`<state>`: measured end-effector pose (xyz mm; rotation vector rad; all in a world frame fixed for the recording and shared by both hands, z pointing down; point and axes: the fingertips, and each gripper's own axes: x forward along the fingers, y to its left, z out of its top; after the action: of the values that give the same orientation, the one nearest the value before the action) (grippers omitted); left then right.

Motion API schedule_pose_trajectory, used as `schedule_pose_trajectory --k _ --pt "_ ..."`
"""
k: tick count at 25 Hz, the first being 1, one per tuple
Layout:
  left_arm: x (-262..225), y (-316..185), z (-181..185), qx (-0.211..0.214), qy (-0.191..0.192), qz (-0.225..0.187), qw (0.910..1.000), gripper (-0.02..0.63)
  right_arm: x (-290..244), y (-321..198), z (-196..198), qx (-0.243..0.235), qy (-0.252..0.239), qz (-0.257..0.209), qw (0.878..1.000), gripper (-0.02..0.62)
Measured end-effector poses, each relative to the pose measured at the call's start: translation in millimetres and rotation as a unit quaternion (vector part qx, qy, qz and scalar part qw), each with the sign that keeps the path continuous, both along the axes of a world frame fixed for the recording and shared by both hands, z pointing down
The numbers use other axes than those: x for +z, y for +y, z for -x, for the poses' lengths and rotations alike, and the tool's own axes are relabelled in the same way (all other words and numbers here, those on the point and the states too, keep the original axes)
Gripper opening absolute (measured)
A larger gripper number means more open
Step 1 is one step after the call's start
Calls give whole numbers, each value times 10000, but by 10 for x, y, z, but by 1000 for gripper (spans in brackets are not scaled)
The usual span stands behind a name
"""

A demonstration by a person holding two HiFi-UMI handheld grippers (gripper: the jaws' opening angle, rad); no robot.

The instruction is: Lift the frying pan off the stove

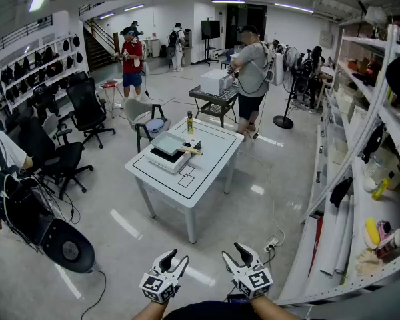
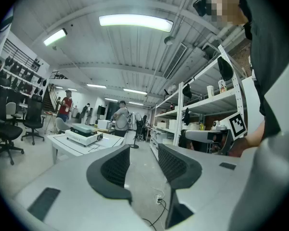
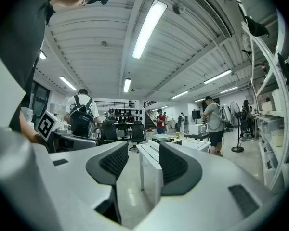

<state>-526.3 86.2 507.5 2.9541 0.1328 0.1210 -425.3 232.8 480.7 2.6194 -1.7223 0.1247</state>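
A squarish grey frying pan (image 1: 168, 143) with a wooden handle (image 1: 191, 151) sits on a white stove (image 1: 161, 157) on the white table (image 1: 210, 162), well ahead of me. Both grippers hang low at the bottom of the head view, far short of the table. My left gripper (image 1: 176, 257) is open and holds nothing; its own view shows the jaws (image 2: 143, 162) apart, with the stove (image 2: 84, 136) small in the distance. My right gripper (image 1: 233, 252) is open and holds nothing too, and the table (image 3: 151, 172) shows between its jaws (image 3: 138, 162).
A dark bottle (image 1: 190, 122) stands on the table behind the stove. Office chairs (image 1: 87, 112) and a black bag (image 1: 27, 219) are at the left, shelving (image 1: 367, 179) at the right. A cable and power strip (image 1: 272, 244) lie on the floor. Several people stand beyond the table.
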Motion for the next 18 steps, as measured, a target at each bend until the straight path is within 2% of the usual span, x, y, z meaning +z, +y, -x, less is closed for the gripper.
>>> schedule_pose_trajectory --k 6,9,13,18 --pt "-222 136 -86 -150 160 168 9996 184 -139 241 -286 267 104 -97 9995 209" --pt "-276 165 -106 -184 183 210 9994 184 -180 283 -272 252 144 -157 9995 209" --pt "-166 228 -68 -183 140 286 9993 184 -154 387 -229 262 -101 -463 9985 210" --pt "-254 323 -52 -219 126 280 9993 184 -137 447 -183 115 -82 -439 9989 210"
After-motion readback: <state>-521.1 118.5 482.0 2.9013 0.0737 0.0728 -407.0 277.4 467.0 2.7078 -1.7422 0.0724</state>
